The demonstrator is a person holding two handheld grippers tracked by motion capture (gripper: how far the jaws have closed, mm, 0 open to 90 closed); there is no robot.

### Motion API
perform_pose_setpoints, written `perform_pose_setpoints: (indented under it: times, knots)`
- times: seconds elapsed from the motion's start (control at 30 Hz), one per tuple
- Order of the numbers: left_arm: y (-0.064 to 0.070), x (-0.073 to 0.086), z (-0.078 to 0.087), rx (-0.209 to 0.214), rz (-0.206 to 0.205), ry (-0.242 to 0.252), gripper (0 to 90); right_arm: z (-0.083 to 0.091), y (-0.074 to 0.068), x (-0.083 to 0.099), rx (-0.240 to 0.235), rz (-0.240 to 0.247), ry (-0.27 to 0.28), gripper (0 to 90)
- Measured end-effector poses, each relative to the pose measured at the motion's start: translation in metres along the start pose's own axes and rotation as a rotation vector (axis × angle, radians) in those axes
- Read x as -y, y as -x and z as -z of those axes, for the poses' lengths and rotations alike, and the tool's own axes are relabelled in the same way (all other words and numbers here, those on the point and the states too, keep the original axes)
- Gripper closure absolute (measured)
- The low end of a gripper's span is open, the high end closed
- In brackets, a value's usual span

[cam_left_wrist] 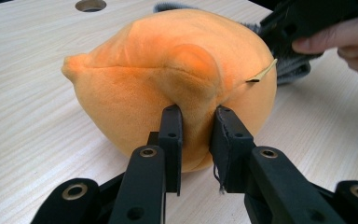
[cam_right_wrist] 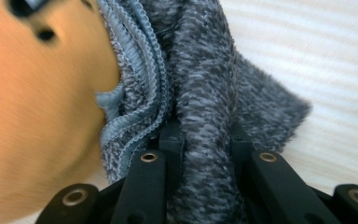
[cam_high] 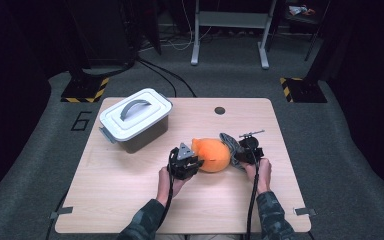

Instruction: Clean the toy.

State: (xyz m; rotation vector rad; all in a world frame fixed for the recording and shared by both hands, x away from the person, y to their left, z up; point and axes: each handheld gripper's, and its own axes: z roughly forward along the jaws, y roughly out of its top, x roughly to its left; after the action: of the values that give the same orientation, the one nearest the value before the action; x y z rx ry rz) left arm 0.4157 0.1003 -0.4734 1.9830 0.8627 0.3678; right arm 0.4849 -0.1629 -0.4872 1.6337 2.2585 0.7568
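Round orange plush (cam_left_wrist: 168, 79), grey knit cloth (cam_right_wrist: 205, 93) bunched

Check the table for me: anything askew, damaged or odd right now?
Nothing looks spilled or broken. The left gripper pinches a fold of the orange plush toy, and the right gripper clamps the grey cloth bunched against the toy. The lidded bin sits closed on the table.

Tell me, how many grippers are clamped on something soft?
2. The left gripper pinches the orange plush at mid-table; the right gripper grips the grey cloth just beside it.
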Motion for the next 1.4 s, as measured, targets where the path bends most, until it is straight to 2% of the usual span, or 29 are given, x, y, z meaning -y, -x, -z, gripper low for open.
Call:
perform_pose_setpoints:
  times: [0.13, 0.27, 0.43, 0.53, 0.63, 0.7, 0.73, 0.87, 0.93, 1.03, 1.17, 1.2, 1.3, 1.33, 1.4]
  knots:
    - [0.001, 0.0, -0.001, -0.006, 0.008, 0.011, 74.5, -0.003, 0.001, 0.005, -0.007, 0.003, -0.006, 74.5]
    - [0.0, 0.001, 0.0, -0.003, 0.01, 0.011, 74.0, 0.004, 0.007, 0.005, 0.02, 0.003, 0.004, 74.5]
    - [-0.001, 0.0, 0.0, -0.006, 0.007, 0.014, 73.6, 0.034, 0.006, 0.003, 0.047, 0.008, 0.069, 74.7]
    - [-0.001, 0.0, 0.0, -0.006, 0.001, 0.011, 73.3, 0.055, 0.001, -0.002, 0.052, 0.044, 0.142, 74.6]
    - [-0.002, 0.0, 0.0, -0.006, 0.004, 0.008, 73.0, 0.071, -0.01, -0.007, 0.03, 0.069, 0.184, 74.6]
    - [-0.003, 0.0, 0.0, -0.007, 0.001, 0.005, 72.8, 0.077, -0.017, -0.009, -0.003, 0.095, 0.202, 74.6]
    - [-0.003, 0.0, 0.001, -0.007, 0.002, 0.005, 72.6, 0.078, -0.021, -0.01, -0.017, 0.109, 0.21, 74.6]
    - [-0.004, 0.0, 0.001, -0.01, -0.001, 0.002, 71.4, 0.071, -0.035, -0.012, -0.069, 0.158, 0.176, 74.7]
    - [-0.005, 0.001, 0.001, -0.01, -0.002, 0.0, 69.2, 0.063, -0.038, -0.012, -0.07, 0.158, 0.146, 74.8]
    - [-0.006, 0.003, 0.001, -0.018, -0.001, 0.004, 63.3, 0.057, -0.037, -0.012, -0.068, 0.156, 0.14, 74.8]
    - [-0.002, 0.006, 0.0, -0.046, -0.036, -0.016, 51.6, 0.056, -0.039, -0.014, -0.04, 0.153, 0.133, 74.8]
    - [0.0, 0.007, 0.0, -0.051, -0.032, -0.009, 49.7, 0.056, -0.039, -0.015, -0.04, 0.152, 0.131, 74.7]
    - [0.003, 0.01, -0.003, -0.063, -0.045, -0.011, 46.3, 0.055, -0.038, -0.017, -0.04, 0.148, 0.138, 74.6]
    - [0.004, 0.01, -0.004, -0.078, -0.065, -0.028, 44.6, 0.055, -0.038, -0.017, -0.039, 0.15, 0.135, 74.6]
    - [0.006, 0.011, -0.005, -0.085, -0.072, -0.021, 43.3, 0.054, -0.039, -0.017, -0.045, 0.147, 0.14, 74.6]
